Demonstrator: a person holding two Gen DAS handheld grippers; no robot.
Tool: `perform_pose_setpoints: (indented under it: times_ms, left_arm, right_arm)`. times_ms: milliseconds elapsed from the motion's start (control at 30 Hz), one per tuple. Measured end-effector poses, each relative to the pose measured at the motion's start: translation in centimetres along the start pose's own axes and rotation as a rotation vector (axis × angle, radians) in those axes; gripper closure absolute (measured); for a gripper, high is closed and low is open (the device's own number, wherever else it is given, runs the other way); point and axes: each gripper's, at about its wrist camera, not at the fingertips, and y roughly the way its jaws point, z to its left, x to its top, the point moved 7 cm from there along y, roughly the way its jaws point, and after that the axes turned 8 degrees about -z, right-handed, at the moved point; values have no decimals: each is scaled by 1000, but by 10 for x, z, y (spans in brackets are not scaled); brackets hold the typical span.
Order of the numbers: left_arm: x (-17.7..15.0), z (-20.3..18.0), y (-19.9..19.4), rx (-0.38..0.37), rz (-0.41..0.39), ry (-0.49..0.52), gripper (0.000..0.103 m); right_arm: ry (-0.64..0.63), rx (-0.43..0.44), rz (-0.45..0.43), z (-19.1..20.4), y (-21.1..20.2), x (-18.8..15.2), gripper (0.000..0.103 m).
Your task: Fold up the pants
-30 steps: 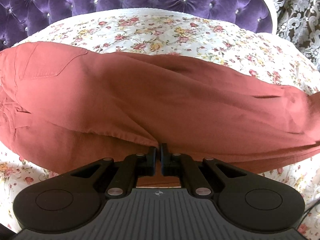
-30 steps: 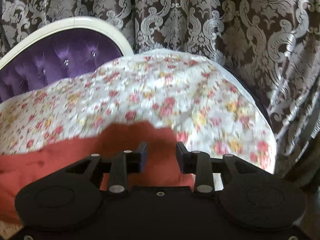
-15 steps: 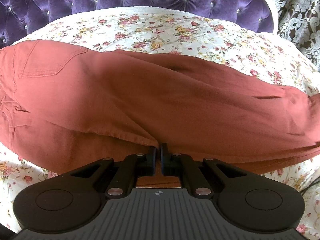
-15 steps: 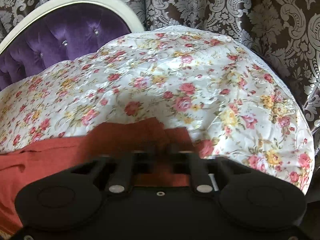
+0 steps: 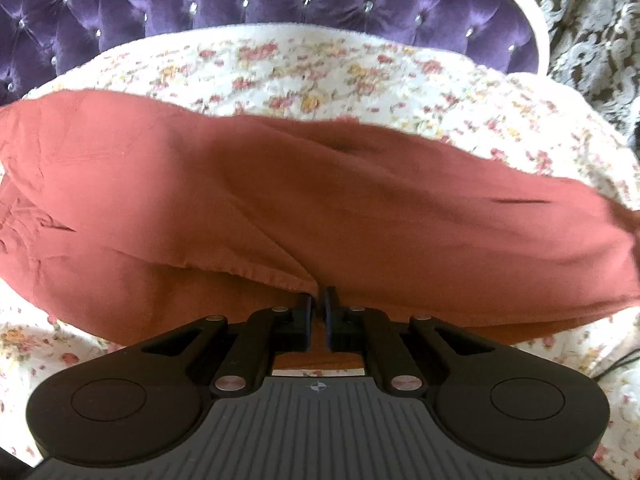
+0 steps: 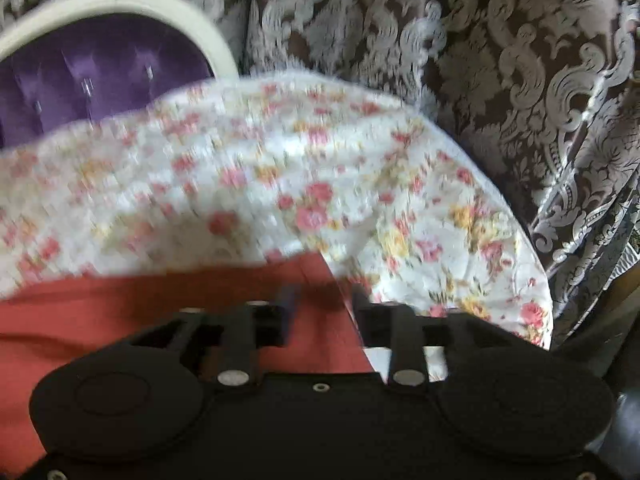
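Pants (image 5: 320, 200): rust-red cloth, laid lengthwise across a bed, spanning the left-wrist view from left edge to right edge; one layer lies over another, its stitched edge curving from the left down to the near middle; creases bunched at the far left; a short dark slit near the right end; in the right-wrist view one squared end of the garment lies in the near left, its corner reaching toward the middle. Bedspread (image 5: 320, 64): white with small pink and yellow flowers, beneath the pants, bare on the far side and along the near corners. Headboard (image 5: 280, 4): purple tufted upholstery with shiny buttons, pale rounded frame, at the far end of the bed. Curtain (image 6: 500, 80): dark brown with silvery damask scrolls, hanging to the right of and behind the headboard. Left gripper (image 5: 318, 306): black, pointing steeply down at the near edge of the pants; jaws nearly together and just beginning to part, a narrow gap between the pads; the stitched edge of the upper layer meets the fingertips, and whether the pads still press on cloth cannot be told. Right gripper (image 6: 326, 300): black, blurred; jaws wide apart and opening; the end of the pants lies under and between the fingers, the right finger beside the cloth's edge over the bedspread; pads not pressing on the cloth.
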Motion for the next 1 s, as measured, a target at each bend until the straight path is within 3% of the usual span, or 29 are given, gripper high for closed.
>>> perform_pose_setpoints:
  times_ms: [167, 267, 400, 533, 800, 900, 1000]
  left_arm:
    - [9, -2, -23, -27, -43, 46, 93]
    - [11, -1, -25, -47, -56, 55, 93]
    - [1, 3, -8, -53, -5, 28, 93]
    - [-10, 9, -1, -62, 5, 11, 92]
    - [-15, 20, 3, -97, 9, -50, 91]
    - [-16, 23, 2, -108, 12, -55, 90]
    - [-17, 29, -5, -123, 14, -52, 85]
  right_arm:
    - [6, 77, -83, 28, -33, 21, 49]
    - [-15, 175, -100, 60, -49, 27, 49]
    - [-63, 351, -101, 115, -77, 26, 49]
    - [-151, 581, -64, 184, -104, 8, 49]
    - [-361, 882, 33, 319, -136, -58, 53]
    - [-417, 908, 44, 346, -139, -76, 53]
    - [-492, 784, 47, 358, -124, -88, 63]
